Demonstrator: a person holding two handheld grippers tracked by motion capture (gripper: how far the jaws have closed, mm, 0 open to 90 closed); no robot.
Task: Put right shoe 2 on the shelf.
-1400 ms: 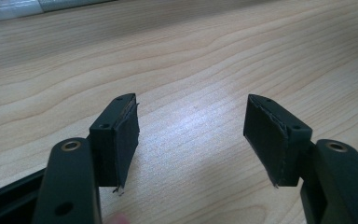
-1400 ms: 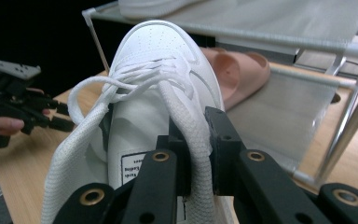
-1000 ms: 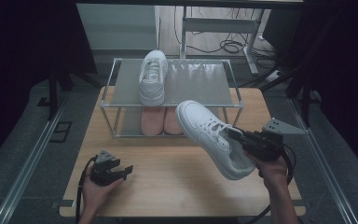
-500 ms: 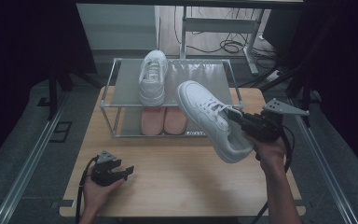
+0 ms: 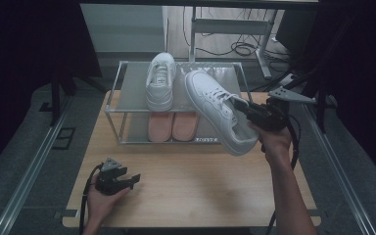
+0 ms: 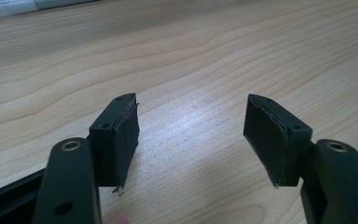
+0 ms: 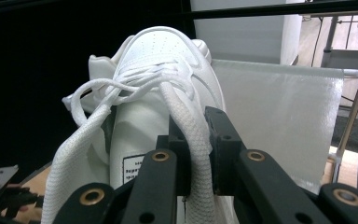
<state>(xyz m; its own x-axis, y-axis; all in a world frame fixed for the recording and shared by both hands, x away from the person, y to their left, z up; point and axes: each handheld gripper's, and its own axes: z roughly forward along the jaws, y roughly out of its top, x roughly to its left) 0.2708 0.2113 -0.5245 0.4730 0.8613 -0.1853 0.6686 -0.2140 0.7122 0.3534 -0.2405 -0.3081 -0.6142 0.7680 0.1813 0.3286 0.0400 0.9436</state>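
One white sneaker (image 7: 158, 93), clamped by the right claw (image 7: 193, 140), shows an unreadable label.

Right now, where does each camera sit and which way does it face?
High view: above the person's side, looking forward and down at the table and shoe rack; both forearms enter from below.
Left gripper view: on the left gripper, facing bare tabletop past open jaws.
Right gripper view: on the right gripper, facing the held white sneaker.
Shared: sneaker and rack.
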